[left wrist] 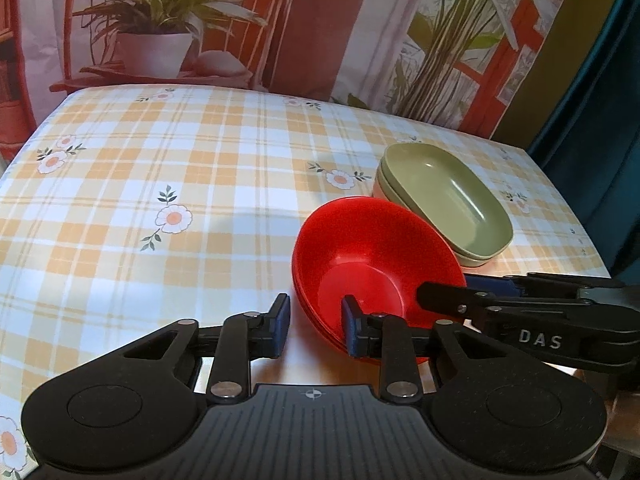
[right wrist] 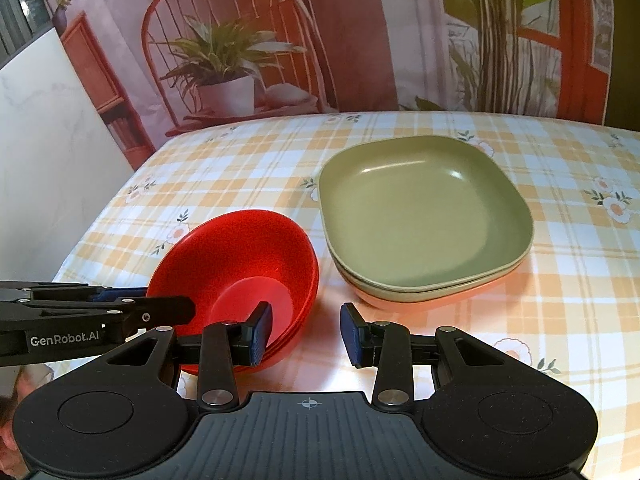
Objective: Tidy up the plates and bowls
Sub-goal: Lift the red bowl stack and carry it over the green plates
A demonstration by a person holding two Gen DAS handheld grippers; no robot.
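Note:
A stack of nested red bowls (left wrist: 360, 264) (right wrist: 240, 264) sits on the checked tablecloth, near me. My left gripper (left wrist: 316, 320) straddles its left rim, one finger inside the top bowl and one outside, with cloth showing between the outer pad and the bowl wall; it is open. My right gripper (right wrist: 306, 332) straddles the right rim the same way, its outer finger well clear of the bowl, also open. Each gripper shows side-on in the other's view: the right gripper (left wrist: 452, 286), the left gripper (right wrist: 168, 300). Just beyond the bowls stands a stack of square plates (left wrist: 452, 196) (right wrist: 424, 216), green on top.
The table (left wrist: 160, 168) (right wrist: 580, 280) carries a yellow-and-white checked cloth with daisies. Behind it hangs a printed backdrop (left wrist: 312, 24) of a red chair and potted plants. A white wall (right wrist: 44, 168) borders the left side and a teal curtain (left wrist: 608, 128) the right.

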